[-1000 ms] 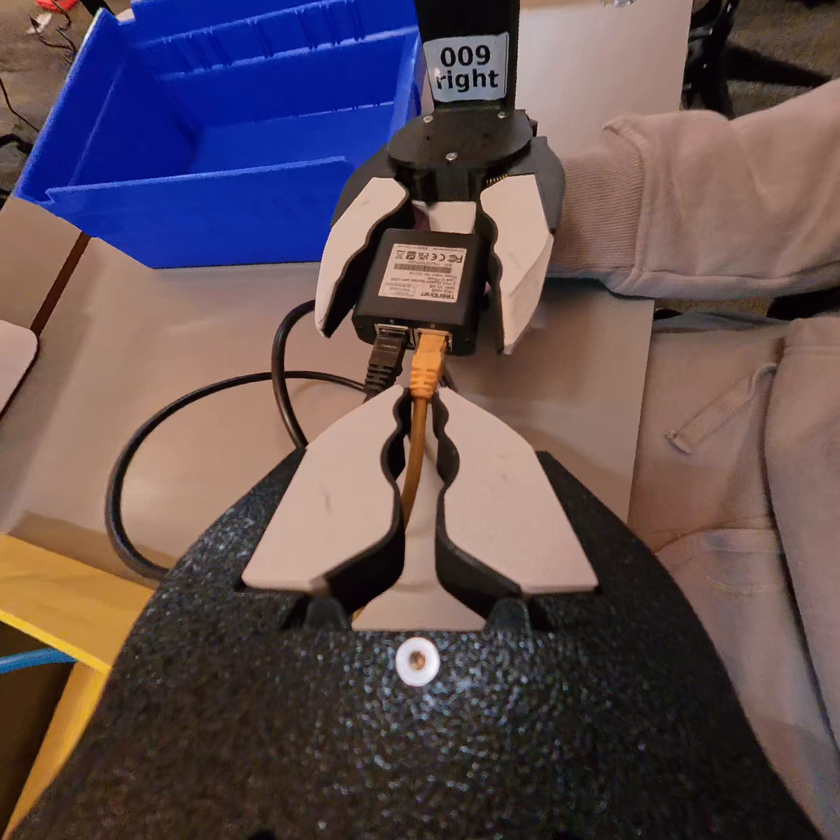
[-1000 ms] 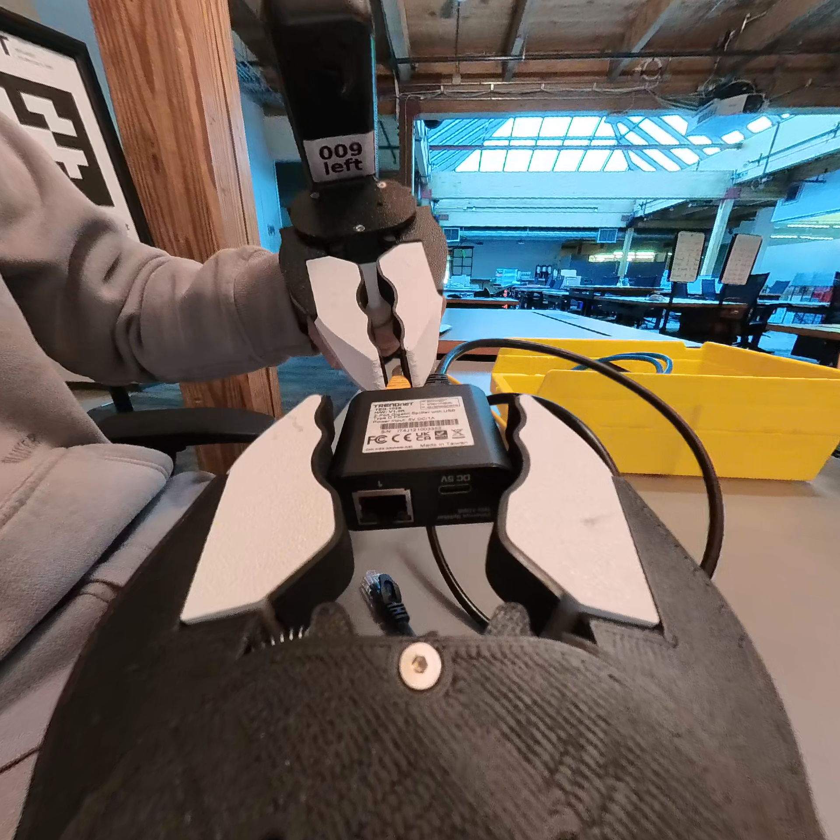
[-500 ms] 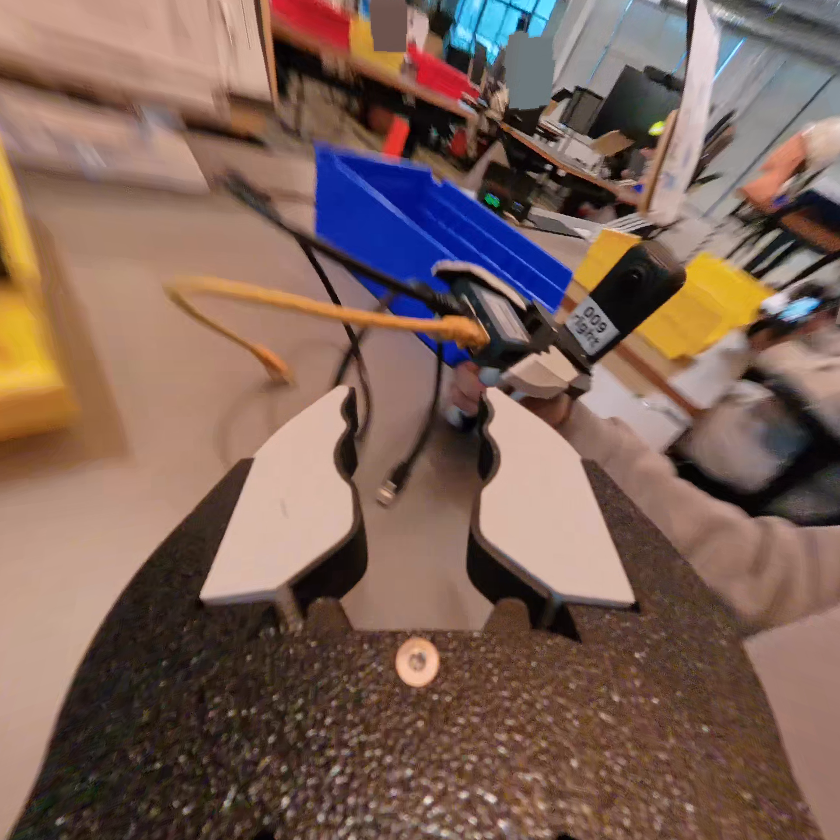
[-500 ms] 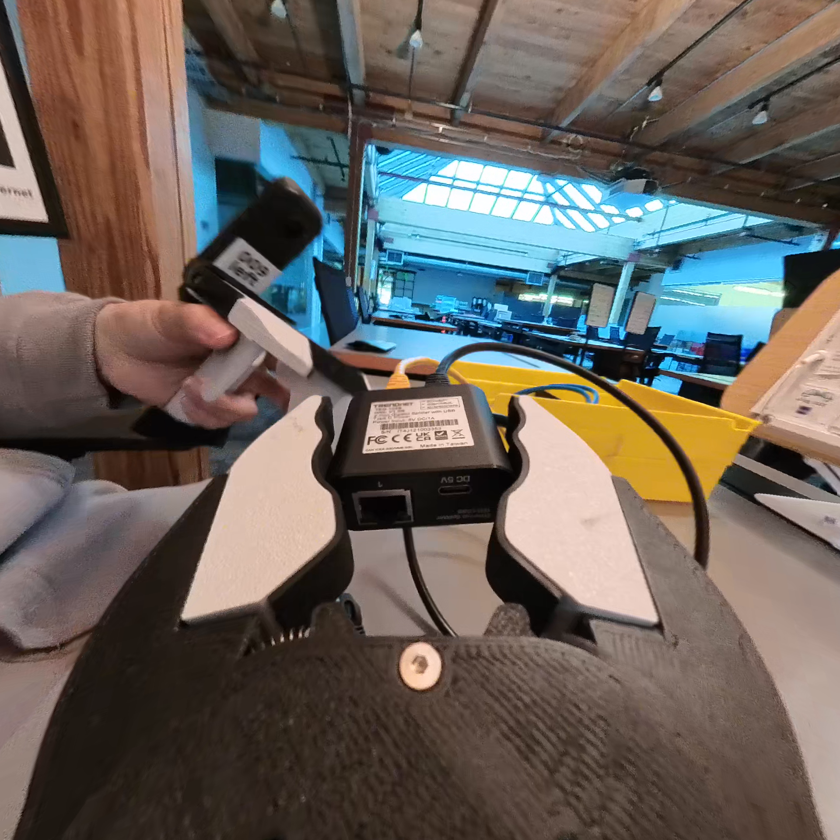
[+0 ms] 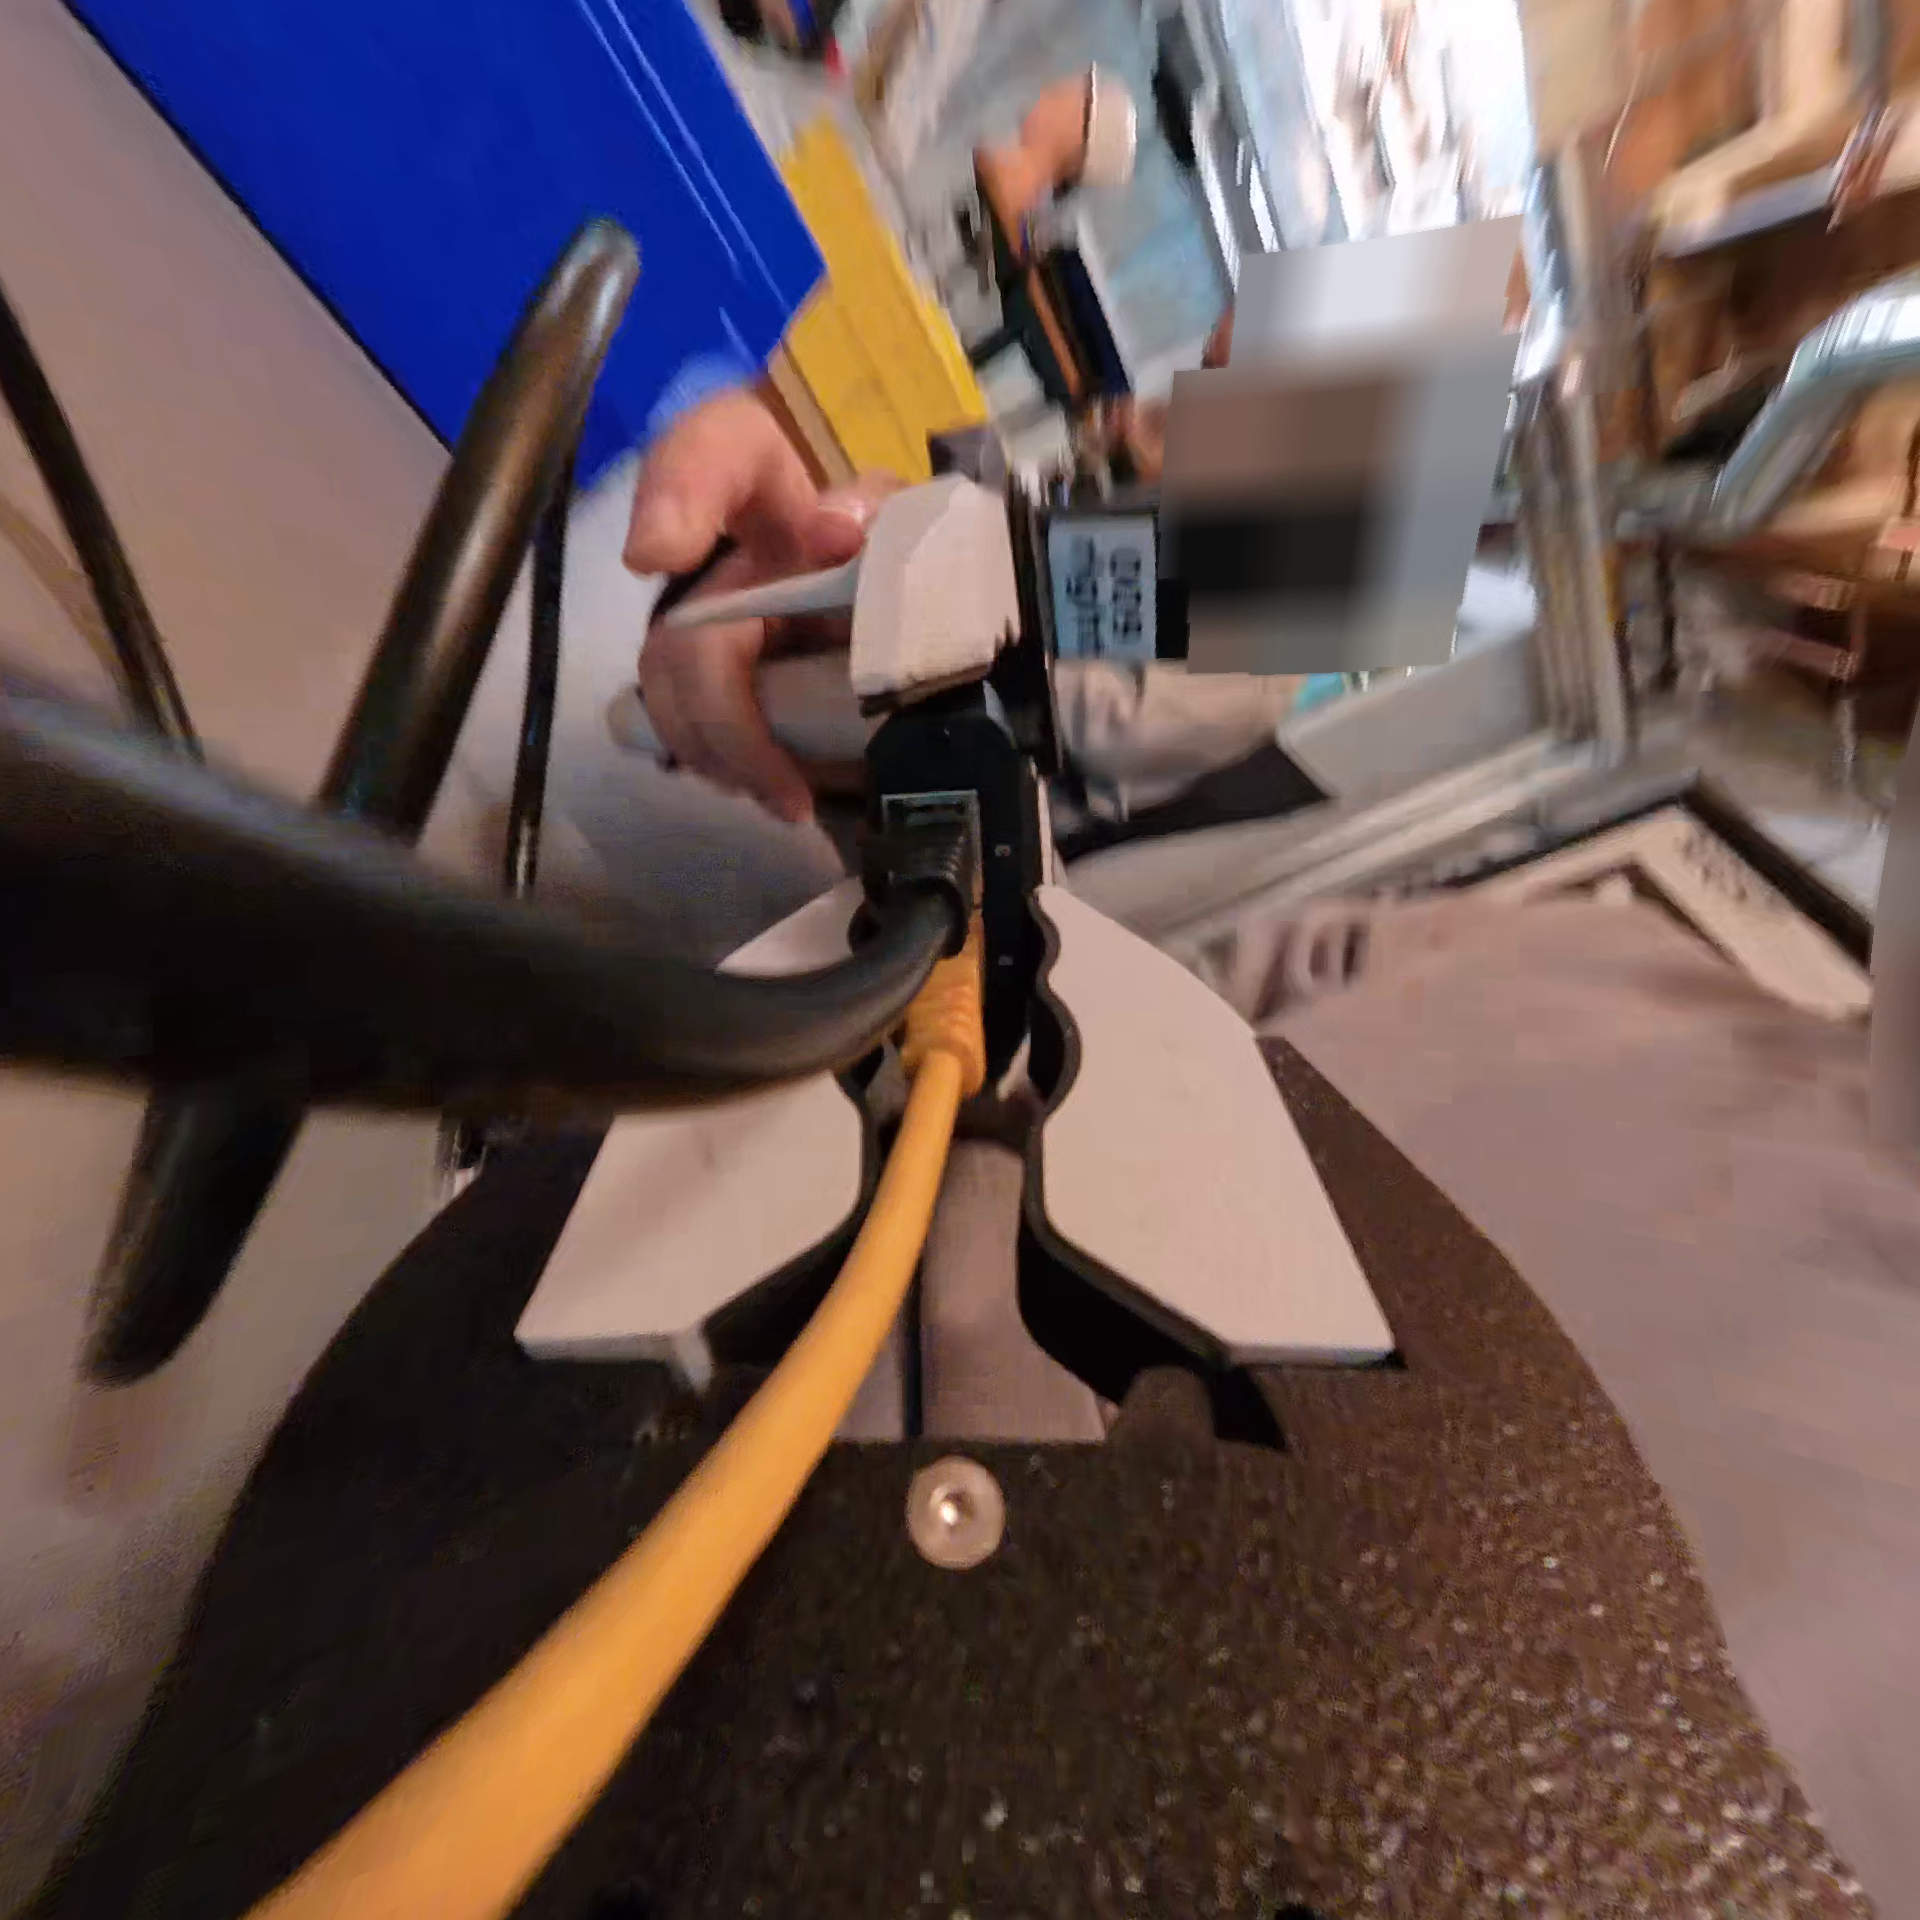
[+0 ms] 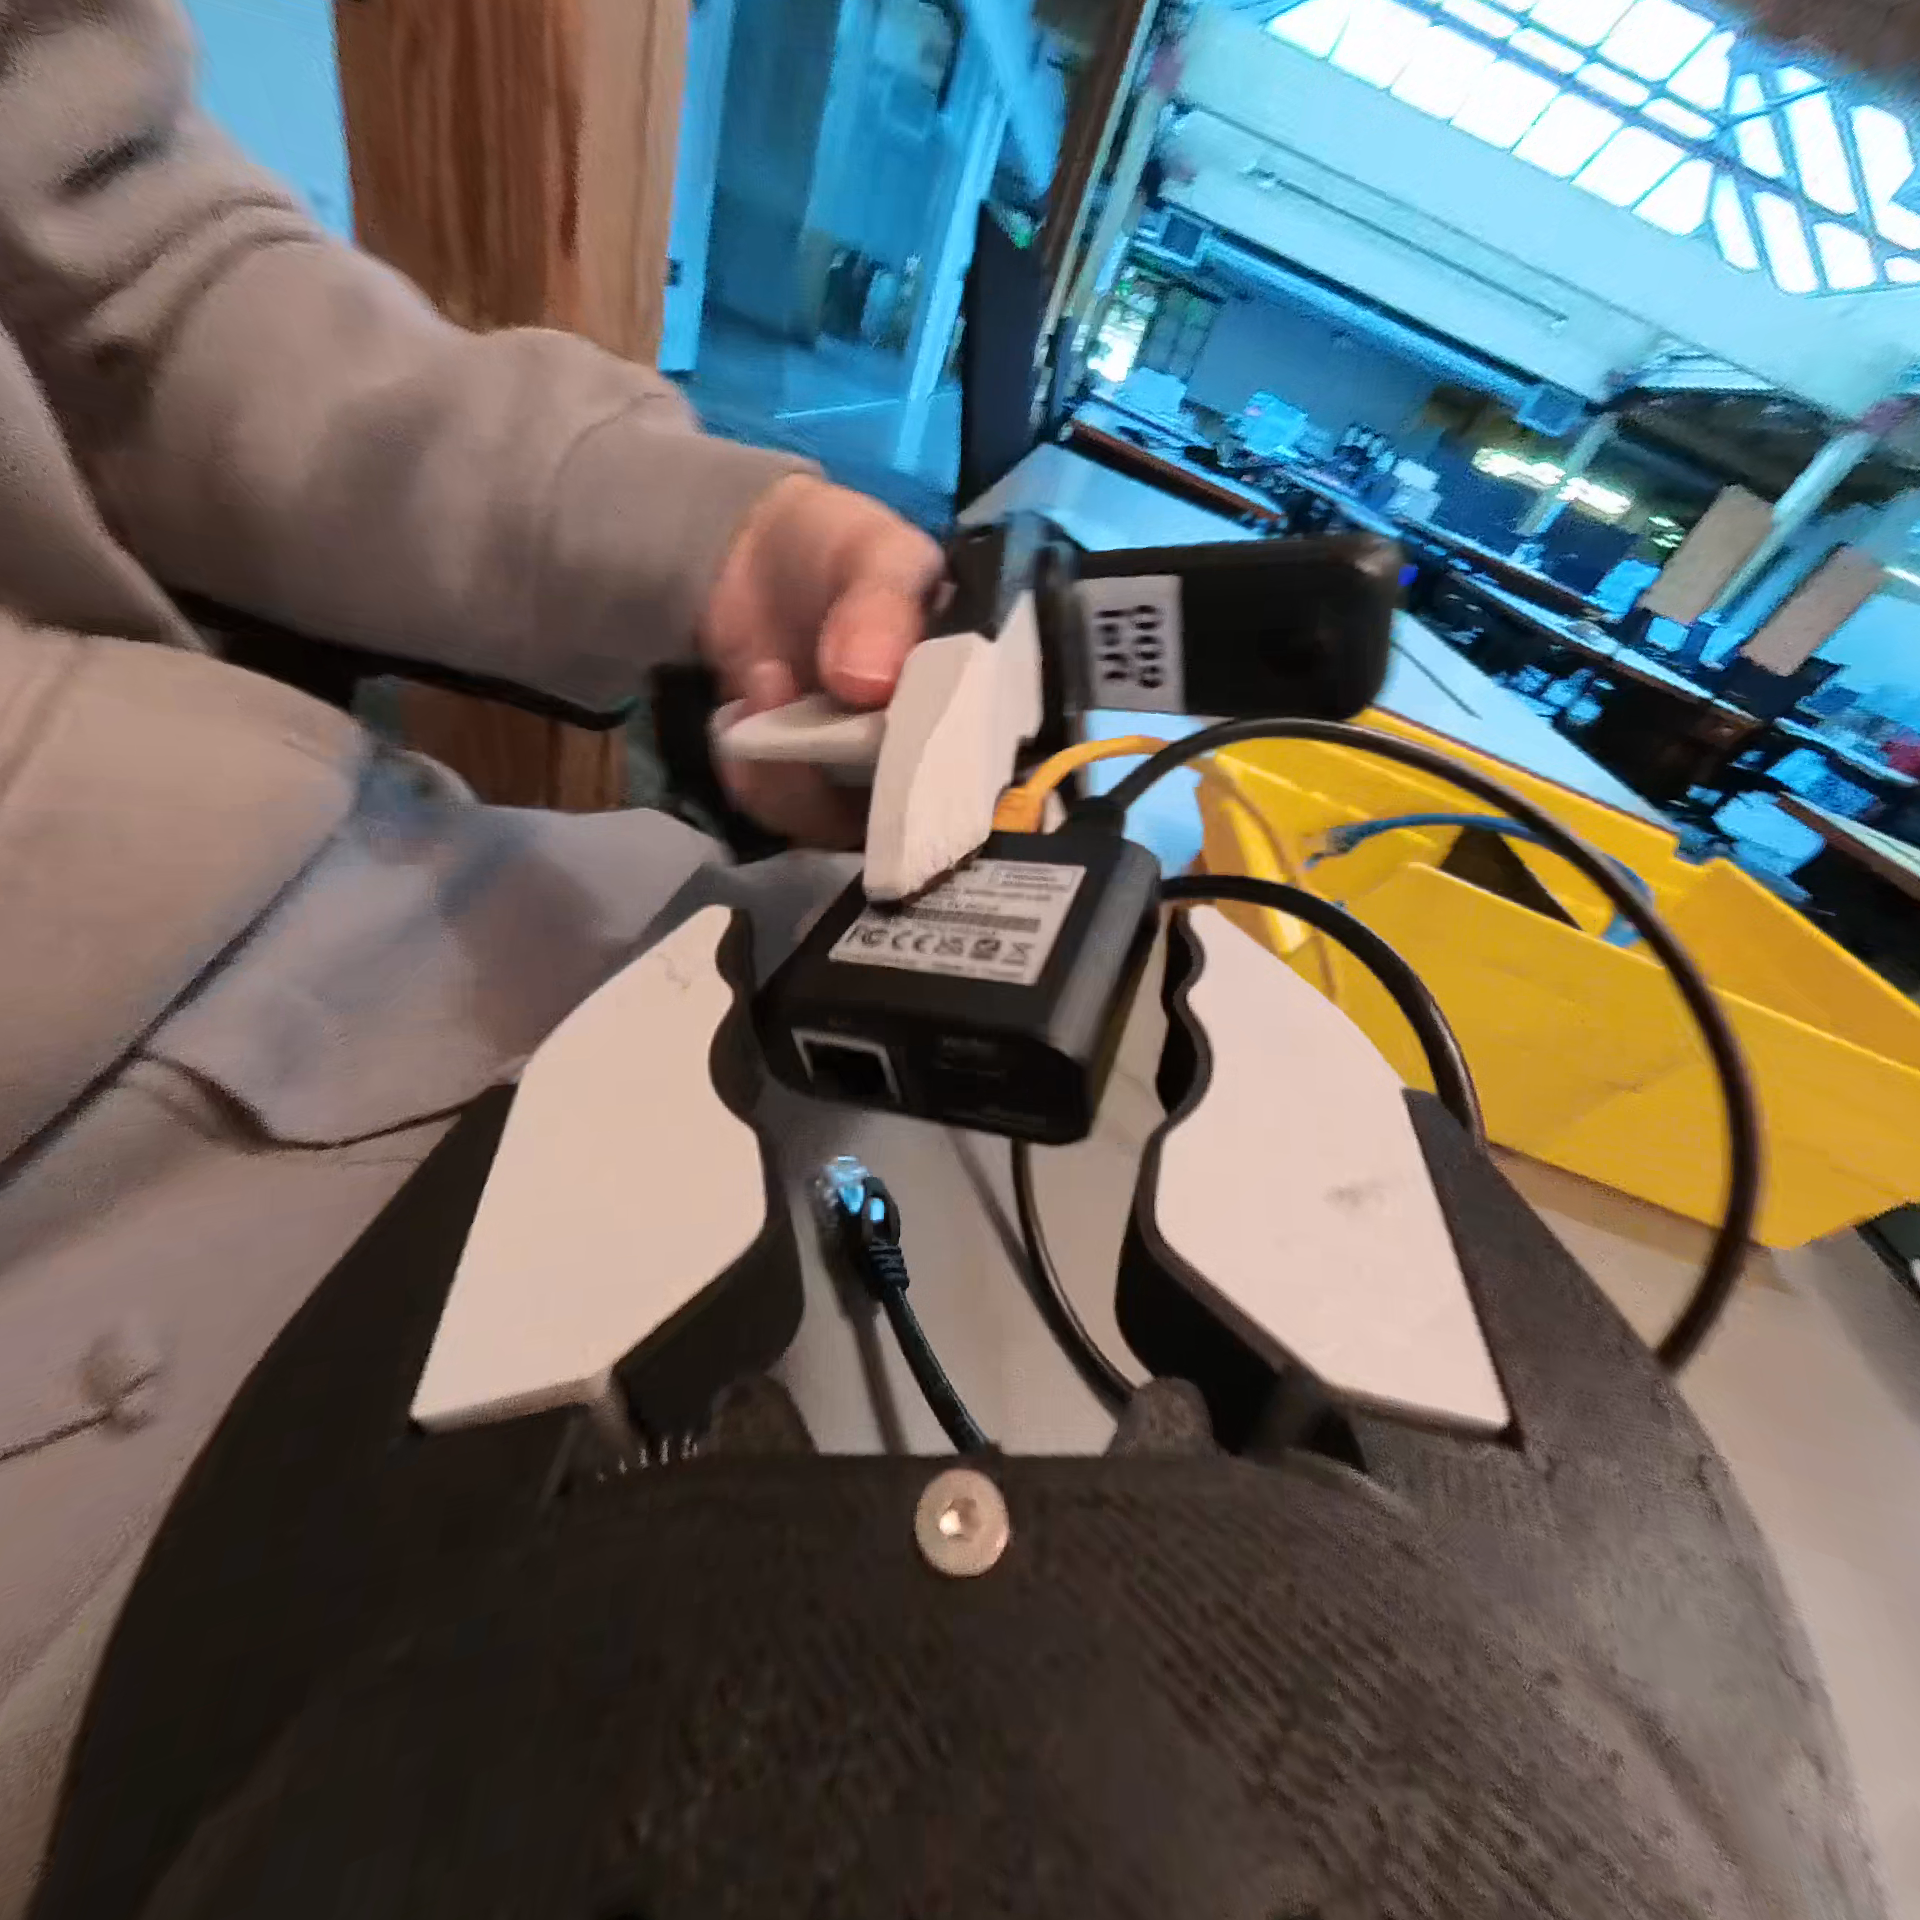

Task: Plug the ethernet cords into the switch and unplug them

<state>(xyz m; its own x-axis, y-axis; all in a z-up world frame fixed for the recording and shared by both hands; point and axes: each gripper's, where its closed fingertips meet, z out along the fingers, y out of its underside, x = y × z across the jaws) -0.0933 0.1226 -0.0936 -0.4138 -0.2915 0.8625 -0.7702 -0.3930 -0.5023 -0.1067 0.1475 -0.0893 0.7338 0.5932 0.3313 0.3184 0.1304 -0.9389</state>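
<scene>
The black switch (image 6: 977, 997) sits tilted between the fingers of my right gripper (image 6: 956, 925), whose jaws stand slightly wider than it, with a thin gap at the right. My left gripper (image 5: 940, 925) is rolled on its side. It is shut on the switch's (image 5: 956, 779) far end, top and bottom, and one finger (image 6: 935, 769) lies on the label. The yellow cord's plug (image 5: 940, 1008) and a black cord (image 5: 914, 862) are plugged in at that end. A loose black plug (image 6: 862, 1210) lies on the table below the empty near port (image 6: 847, 1065).
A yellow bin (image 6: 1507, 987) with a blue cable stands to the right and a blue bin (image 5: 468, 208) behind. Black cord loops (image 6: 1714, 1039) arc over the grey table (image 6: 1766, 1351). The person's sleeve (image 6: 312, 468) and a wooden post (image 6: 499, 156) are at the left. The grippers are tip to tip, or close to it.
My left gripper let go of the yellow cord, swung away open, then came back rolled sideways and closed over the switch's far end. The right jaws widened a little and the switch tilted.
</scene>
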